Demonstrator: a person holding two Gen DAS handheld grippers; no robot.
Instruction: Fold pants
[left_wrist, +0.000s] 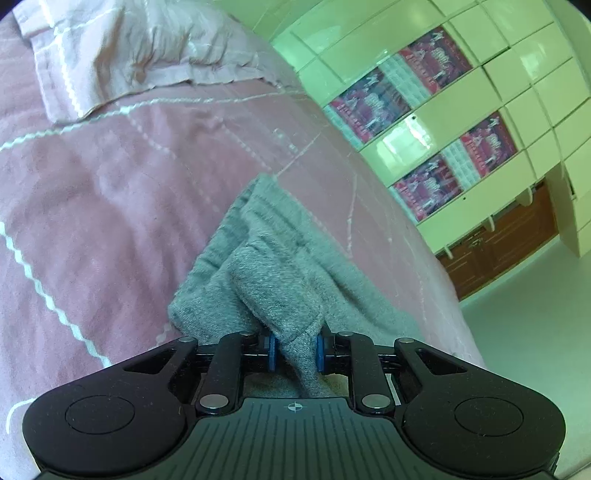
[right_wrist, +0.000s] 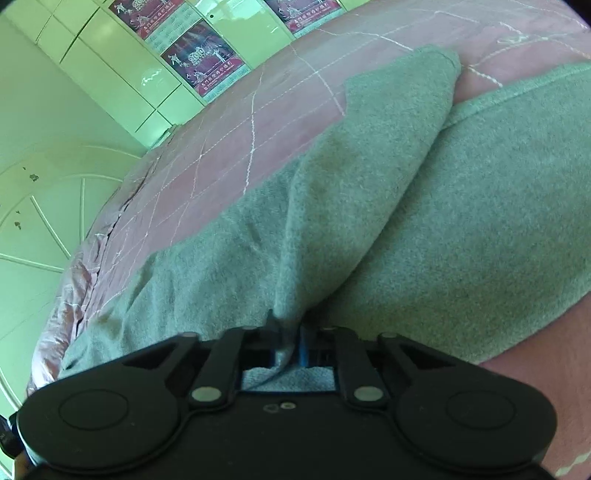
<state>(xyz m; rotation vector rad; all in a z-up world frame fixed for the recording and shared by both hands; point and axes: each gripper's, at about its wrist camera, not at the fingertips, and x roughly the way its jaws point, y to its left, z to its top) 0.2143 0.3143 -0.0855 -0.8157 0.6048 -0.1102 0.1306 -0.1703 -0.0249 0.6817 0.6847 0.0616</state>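
The grey fleece pants (left_wrist: 280, 273) lie on a pink quilted bedspread (left_wrist: 110, 184). My left gripper (left_wrist: 295, 350) is shut on a bunched fold of the pants, pinched between its blue pads, and the cloth rises in a ridge away from it. In the right wrist view the pants (right_wrist: 443, 221) spread wide over the bedspread (right_wrist: 229, 122), with one leg (right_wrist: 388, 122) lying over the other. My right gripper (right_wrist: 286, 350) is shut on an edge of the grey cloth, which tents up from its pads.
A pink pillow (left_wrist: 122, 55) lies at the head of the bed. White wardrobe doors with red posters (left_wrist: 436, 118) stand past the bed's edge, also in the right wrist view (right_wrist: 199, 59). A brown cabinet (left_wrist: 498, 243) stands on the floor (left_wrist: 535, 332) beside the bed.
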